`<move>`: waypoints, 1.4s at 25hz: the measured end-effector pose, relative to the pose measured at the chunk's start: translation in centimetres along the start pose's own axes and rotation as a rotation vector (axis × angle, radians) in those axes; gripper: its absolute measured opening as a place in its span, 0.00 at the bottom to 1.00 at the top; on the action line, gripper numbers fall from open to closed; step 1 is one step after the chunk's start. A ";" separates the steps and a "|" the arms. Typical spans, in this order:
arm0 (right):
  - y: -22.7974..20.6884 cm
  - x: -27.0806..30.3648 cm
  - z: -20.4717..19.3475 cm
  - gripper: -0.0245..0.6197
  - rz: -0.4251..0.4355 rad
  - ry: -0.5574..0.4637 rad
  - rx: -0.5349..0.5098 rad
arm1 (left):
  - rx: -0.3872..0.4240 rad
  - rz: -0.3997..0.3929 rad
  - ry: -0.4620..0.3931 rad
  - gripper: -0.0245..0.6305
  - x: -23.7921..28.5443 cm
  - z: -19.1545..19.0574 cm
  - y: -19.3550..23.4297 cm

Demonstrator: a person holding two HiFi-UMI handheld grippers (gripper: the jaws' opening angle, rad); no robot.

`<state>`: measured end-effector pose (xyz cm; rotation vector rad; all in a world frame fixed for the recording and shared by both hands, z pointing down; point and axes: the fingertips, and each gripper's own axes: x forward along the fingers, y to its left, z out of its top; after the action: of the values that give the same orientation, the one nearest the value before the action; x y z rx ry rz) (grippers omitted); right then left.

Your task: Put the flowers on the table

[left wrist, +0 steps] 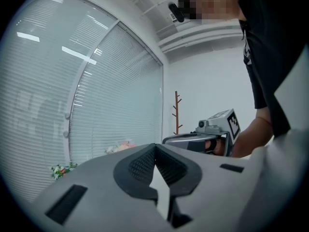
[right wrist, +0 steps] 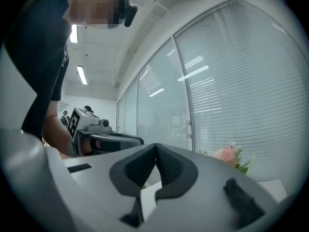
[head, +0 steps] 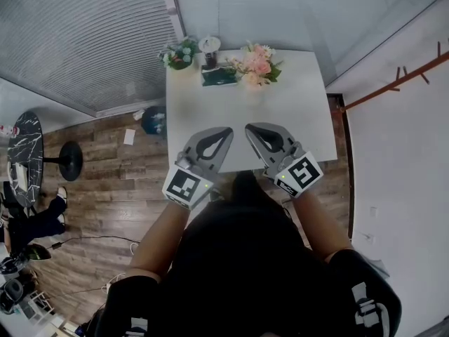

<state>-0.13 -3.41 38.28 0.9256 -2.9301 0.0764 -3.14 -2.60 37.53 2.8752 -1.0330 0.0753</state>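
Observation:
A pink bouquet [head: 256, 64] stands at the far edge of the white table [head: 295, 118], and a smaller green and white bunch [head: 180, 55] stands at the far left corner. Between them are a white cup [head: 209, 45] and a dark green box [head: 219, 76]. My left gripper [head: 225, 131] and right gripper [head: 250, 128] hover side by side above the near table edge, both shut and empty. In the left gripper view the jaws meet at the tip of the left gripper [left wrist: 154, 146], with the pink bouquet [left wrist: 121, 147] far behind. The right gripper view shows the right gripper [right wrist: 155, 146] shut, with the pink bouquet [right wrist: 227, 154] to its right.
A wooden coat rack [head: 400, 83] stands right of the table by the wall. A blue bin [head: 153, 121] sits on the wood floor at the table's left. Further left are a round black table [head: 24, 156] and a black stool [head: 70, 161]. Window blinds run behind the table.

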 end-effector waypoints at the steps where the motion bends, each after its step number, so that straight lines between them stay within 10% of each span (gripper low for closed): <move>1: 0.0 -0.1 0.0 0.07 -0.001 0.000 0.000 | 0.002 -0.001 0.002 0.06 0.1 0.0 -0.1; 35: -1.1 -0.8 -0.2 0.07 -0.022 0.004 -0.010 | 0.001 -0.013 0.004 0.06 1.4 0.2 -0.2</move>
<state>1.15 -3.86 38.50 0.9545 -2.9137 0.0615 -1.96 -3.36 37.43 2.8812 -1.0136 0.0811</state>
